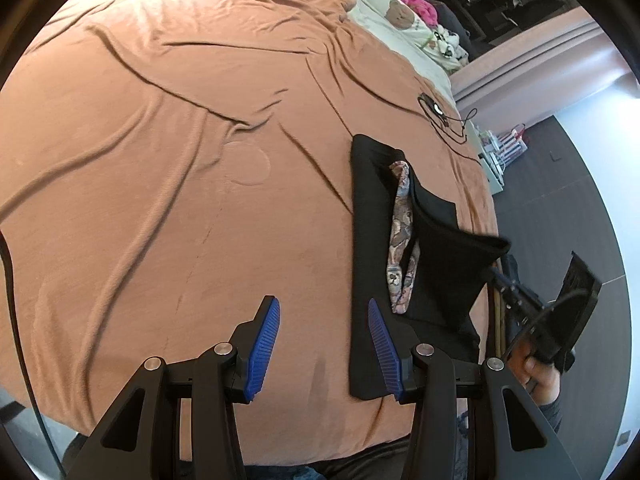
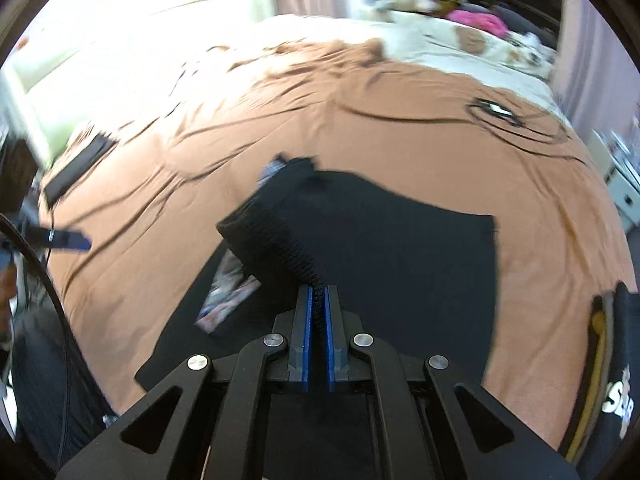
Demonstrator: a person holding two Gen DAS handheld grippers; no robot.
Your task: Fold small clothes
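A small black garment (image 1: 368,240) with a patterned lining (image 1: 402,216) lies on the rust-coloured bedspread (image 1: 160,140). My left gripper (image 1: 322,316) hovers open over the garment's near left edge, nothing between its blue pads. In the right wrist view, my right gripper (image 2: 318,296) is shut on a black knitted edge of the garment (image 2: 276,240) and lifts that flap off the rest of the cloth (image 2: 400,248). The patterned lining (image 2: 228,292) shows beneath the raised flap. The right gripper and the hand holding it (image 1: 540,376) appear at the right edge of the left wrist view.
A black cable with a small device (image 1: 438,114) lies on the bedspread beyond the garment. Cream bedding with bear prints (image 1: 404,16) and pink soft items (image 1: 416,2) lie at the head of the bed. A dark flat object (image 2: 78,168) rests far left. The bed's edge and dark floor (image 1: 560,184) lie right.
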